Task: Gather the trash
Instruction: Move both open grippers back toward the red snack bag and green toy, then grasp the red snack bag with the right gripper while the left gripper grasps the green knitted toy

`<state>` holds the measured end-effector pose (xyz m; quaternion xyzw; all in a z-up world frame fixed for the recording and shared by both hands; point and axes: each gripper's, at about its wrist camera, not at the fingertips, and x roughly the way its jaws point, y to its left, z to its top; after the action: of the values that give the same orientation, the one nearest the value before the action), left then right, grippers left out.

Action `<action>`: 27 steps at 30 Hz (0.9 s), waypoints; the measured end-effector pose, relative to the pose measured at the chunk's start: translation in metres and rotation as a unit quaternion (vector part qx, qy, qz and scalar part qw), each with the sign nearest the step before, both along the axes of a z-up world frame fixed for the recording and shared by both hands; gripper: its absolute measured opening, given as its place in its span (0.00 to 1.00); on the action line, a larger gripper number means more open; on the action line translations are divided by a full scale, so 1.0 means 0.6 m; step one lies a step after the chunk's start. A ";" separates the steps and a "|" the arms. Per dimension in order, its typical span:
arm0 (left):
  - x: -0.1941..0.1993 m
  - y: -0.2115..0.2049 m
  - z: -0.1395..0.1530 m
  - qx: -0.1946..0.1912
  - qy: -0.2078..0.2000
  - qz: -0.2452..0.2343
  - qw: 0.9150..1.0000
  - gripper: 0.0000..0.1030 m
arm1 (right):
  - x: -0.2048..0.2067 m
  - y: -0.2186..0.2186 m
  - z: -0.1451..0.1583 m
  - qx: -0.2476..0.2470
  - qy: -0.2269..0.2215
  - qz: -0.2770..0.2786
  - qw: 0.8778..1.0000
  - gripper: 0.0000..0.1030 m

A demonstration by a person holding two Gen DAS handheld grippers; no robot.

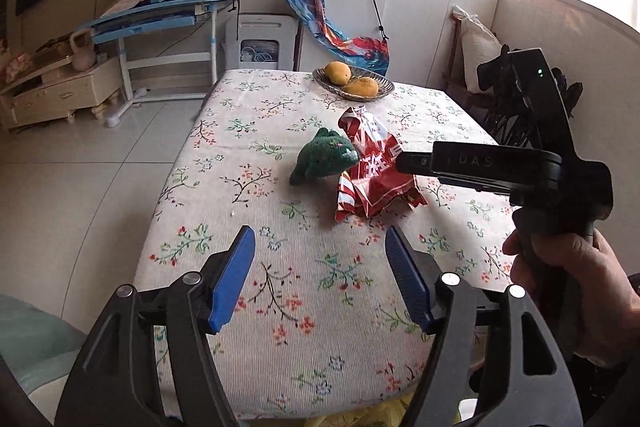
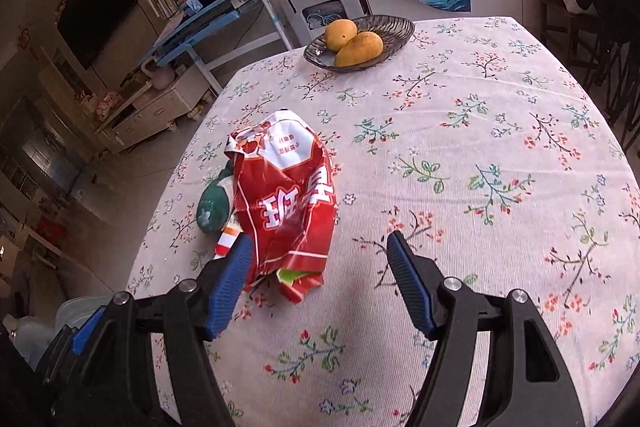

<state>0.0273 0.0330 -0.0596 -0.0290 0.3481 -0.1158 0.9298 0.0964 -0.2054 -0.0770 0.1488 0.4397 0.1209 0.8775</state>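
The red snack bag (image 2: 286, 201) lies crumpled on the flowered tablecloth (image 2: 480, 227), near the middle of the table and somewhat toward its left edge, well apart from the far edge where the fruit dish (image 2: 394, 27) stands. I judge that this bag is very light and thin, a soft crinkled foil that gives way under the pads and can slip, so a pinch on a folded, doubled part should hold better than on a flat, smooth face; the loose lower end nearest to the right gripper (image 2: 320, 259), where the foil bunches up, looks like the best place. A green plush toy (image 1: 324, 157) touches the bag on its left side and is partly hidden behind it in the right wrist view, so the grip should keep to the near end and not catch the toy also. The right gripper is wide open with nothing between the fingers; its left finger (image 2: 230, 291) is just beside the lower left edge of the bag, not pressing it. The left gripper (image 1: 320, 251) is open too and empty, above the near part of the table, clearly short of the bag. By count: one snack bag, one plush toy, one dish, two mangoes (image 2: 358, 49) in it, two grippers.
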 end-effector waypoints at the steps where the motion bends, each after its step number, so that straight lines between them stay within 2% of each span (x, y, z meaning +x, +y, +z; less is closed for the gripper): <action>1: 0.013 0.000 0.000 -0.002 -0.001 0.000 1.000 0.64 | 0.007 0.003 -0.004 0.000 0.002 0.000 1.000 0.65; 5: 0.056 -0.002 0.001 -0.002 -0.004 -0.003 1.000 0.67 | 0.030 0.018 -0.018 -0.006 0.007 0.016 1.000 0.64; 6: 0.066 -0.002 0.000 -0.003 -0.003 -0.004 1.000 0.67 | 0.032 0.021 -0.019 -0.012 0.006 0.022 1.000 0.56; 7: 0.077 -0.003 -0.001 -0.005 -0.001 -0.004 1.000 0.67 | 0.033 0.021 -0.020 -0.014 0.006 0.028 0.999 0.41; 9: 0.091 -0.005 -0.004 -0.006 0.002 -0.007 1.000 0.68 | 0.031 0.011 -0.022 -0.002 0.013 0.034 0.999 0.26; 10: 0.099 -0.008 -0.005 -0.003 0.003 -0.009 1.000 0.68 | 0.027 0.003 -0.019 0.000 0.013 0.033 0.999 0.25; 13: 0.119 -0.020 -0.011 0.003 0.007 -0.021 1.000 0.69 | 0.010 -0.023 -0.009 -0.007 0.012 0.036 0.999 0.22; 19: 0.148 -0.059 -0.030 0.041 0.020 -0.035 0.998 0.70 | -0.024 -0.088 0.002 -0.020 0.031 0.034 0.999 0.21; 23: 0.175 -0.065 -0.043 0.024 0.047 -0.023 0.998 0.70 | -0.042 -0.110 -0.007 -0.003 0.047 0.028 0.999 0.22; 27: 0.194 -0.068 -0.050 0.008 0.059 -0.005 0.998 0.70 | -0.047 -0.110 -0.015 0.007 0.047 0.025 0.999 0.29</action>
<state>0.1437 -0.0080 -0.0898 -0.0269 0.4037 -0.1157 0.9071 0.0680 -0.2713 -0.0858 0.1497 0.4835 0.1390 0.8512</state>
